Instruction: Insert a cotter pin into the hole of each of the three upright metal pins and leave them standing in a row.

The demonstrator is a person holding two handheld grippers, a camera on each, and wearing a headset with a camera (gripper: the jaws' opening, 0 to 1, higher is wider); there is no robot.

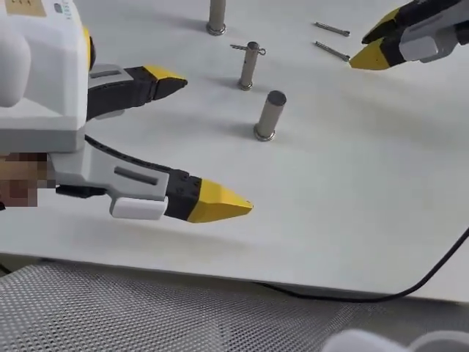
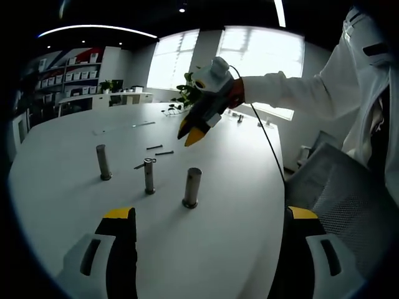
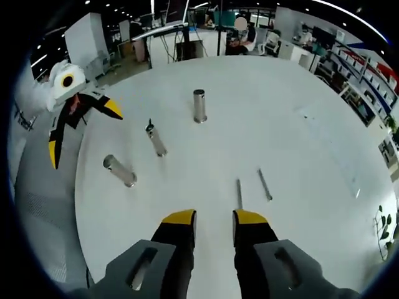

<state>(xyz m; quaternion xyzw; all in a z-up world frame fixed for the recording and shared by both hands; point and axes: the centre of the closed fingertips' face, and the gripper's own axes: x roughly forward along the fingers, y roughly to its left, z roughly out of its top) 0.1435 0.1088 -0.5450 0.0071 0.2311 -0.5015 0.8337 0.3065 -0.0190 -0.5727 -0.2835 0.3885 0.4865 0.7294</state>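
Three upright metal pins stand in a row on the white table: the far pin (image 1: 216, 18), the middle pin (image 1: 249, 67) with a cotter pin (image 1: 248, 49) through its top, and the near pin (image 1: 270, 115). Two loose cotter pins (image 1: 331, 28) (image 1: 331, 50) lie flat at the back right. My right gripper (image 1: 377, 40) hovers just right of them, jaws narrowly open and holding nothing; in its own view the loose cotter pins (image 3: 238, 193) (image 3: 265, 184) lie just ahead of my right gripper (image 3: 214, 218). My left gripper (image 1: 201, 139) stands wide open, left of the near pin (image 2: 192, 187).
A black cable (image 1: 410, 287) runs over the table's near right edge. A grey mesh surface (image 1: 146, 315) lies below the front edge. A white sleeve (image 2: 293, 93) reaches in behind the right gripper. Bare tabletop (image 1: 352, 183) lies right of the pins.
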